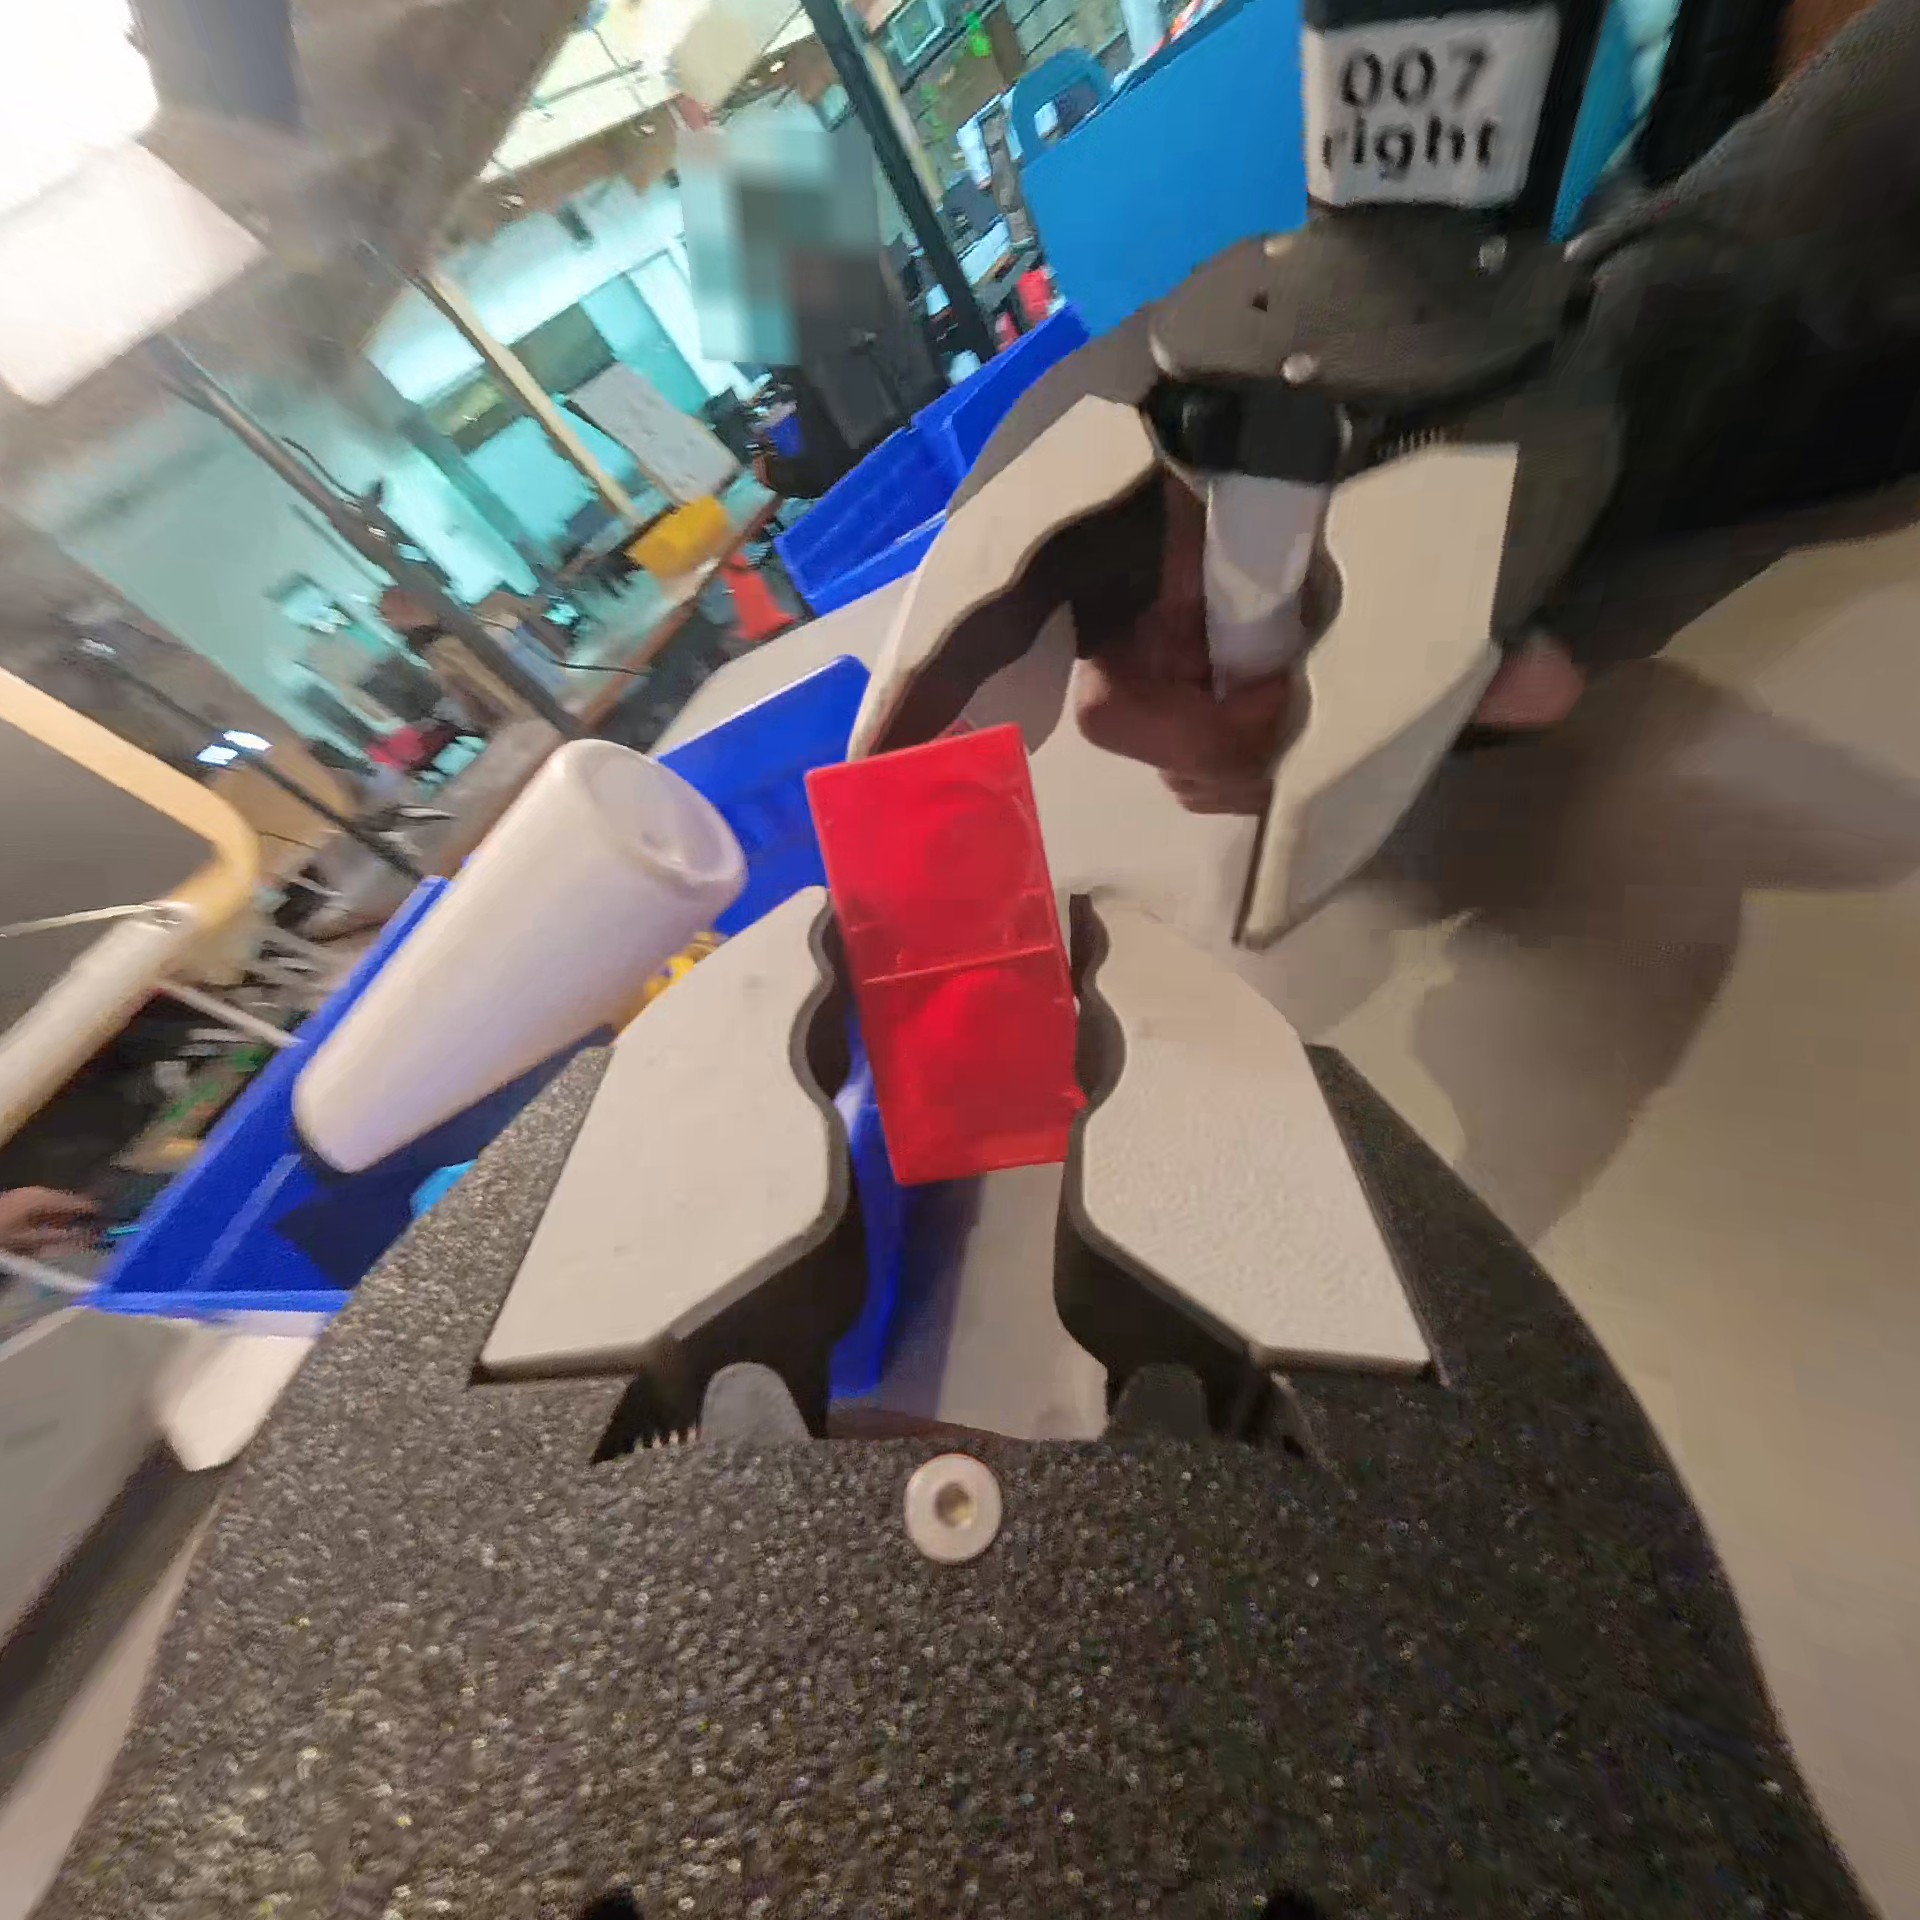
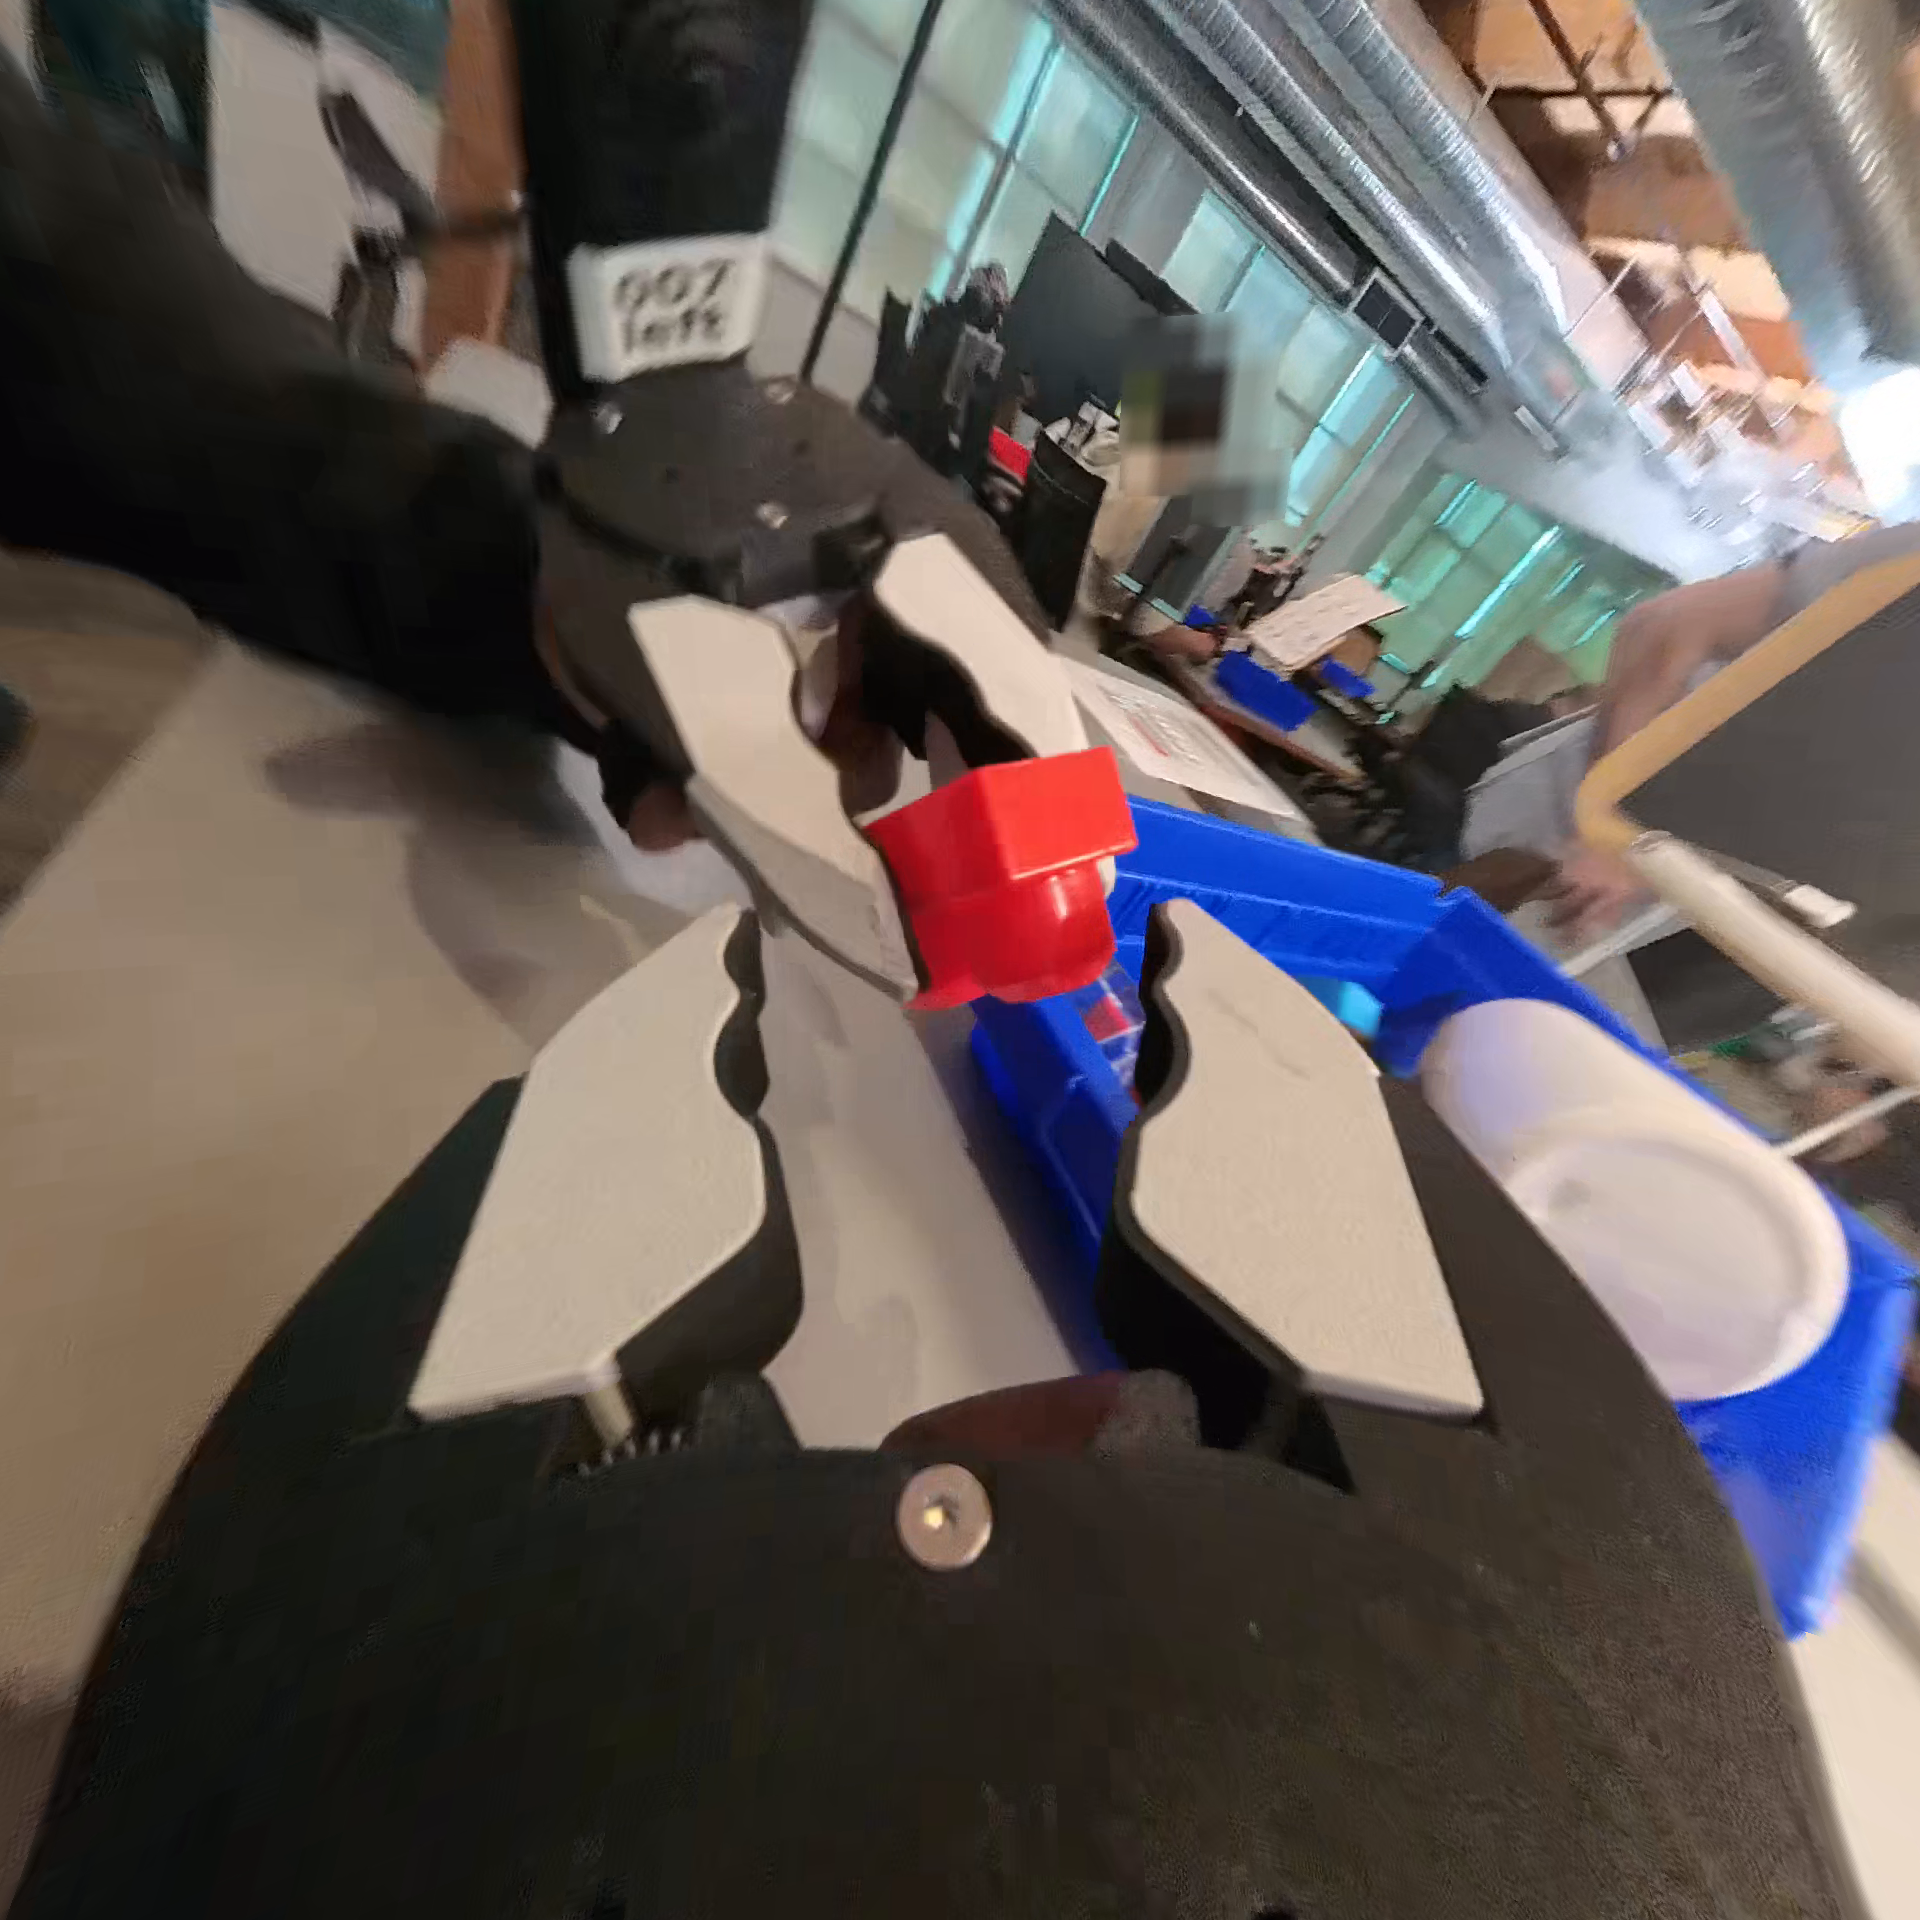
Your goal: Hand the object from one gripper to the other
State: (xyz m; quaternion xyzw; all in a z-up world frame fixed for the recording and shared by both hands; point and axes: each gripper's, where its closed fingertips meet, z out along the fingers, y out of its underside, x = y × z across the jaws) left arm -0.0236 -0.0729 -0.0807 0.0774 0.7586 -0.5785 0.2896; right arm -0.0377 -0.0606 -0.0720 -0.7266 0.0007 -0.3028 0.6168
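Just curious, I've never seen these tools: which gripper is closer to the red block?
Left. The left gripper is clamped on the red block; the right gripper is open, approaching, not touching.

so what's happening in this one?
A person is passing a red plastic block between two handheld grippers. The left gripper is shut on the red plastic block, holding it in the air above a blue plastic bin containing a white plastic cup. The right gripper faces it with fingers open on either side of the block, not yet gripping it.
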